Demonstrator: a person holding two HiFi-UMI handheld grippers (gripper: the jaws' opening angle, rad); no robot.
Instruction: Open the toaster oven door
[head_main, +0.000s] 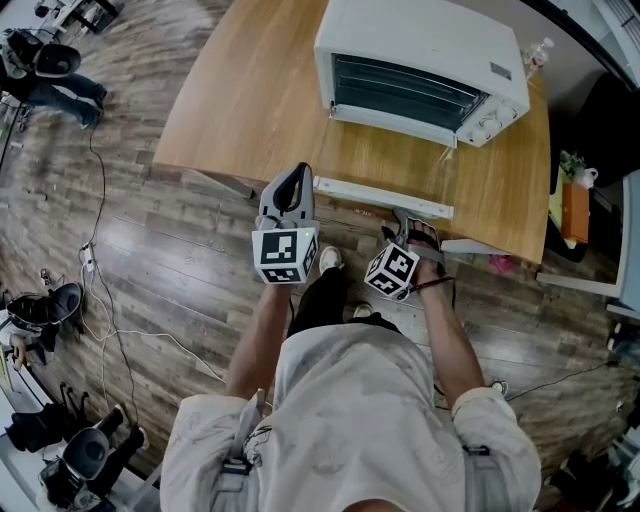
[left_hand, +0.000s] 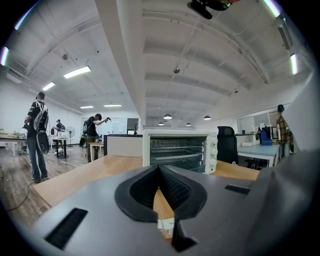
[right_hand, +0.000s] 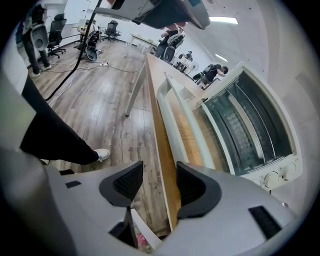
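Observation:
A white toaster oven (head_main: 420, 50) stands at the far side of the wooden table (head_main: 250, 110). Its glass door (head_main: 392, 160) lies folded down flat, and the white handle bar (head_main: 382, 197) reaches the table's near edge. The racks inside show. My left gripper (head_main: 293, 178) hovers at the near table edge, left of the handle, shut and empty; its view faces the oven (left_hand: 180, 150) across the tabletop, jaws (left_hand: 159, 170) touching at the tips. My right gripper (head_main: 408, 222) is just below the handle, open, with the table edge between its jaws (right_hand: 159, 172). The door (right_hand: 187, 125) lies ahead of it.
A plastic bottle (head_main: 537, 52) stands behind the oven at the table's far right corner. Cables (head_main: 100, 300) trail over the wood floor at the left. Several people (left_hand: 37, 135) stand by desks beyond the table, and an office chair (left_hand: 227, 145) sits right of the oven.

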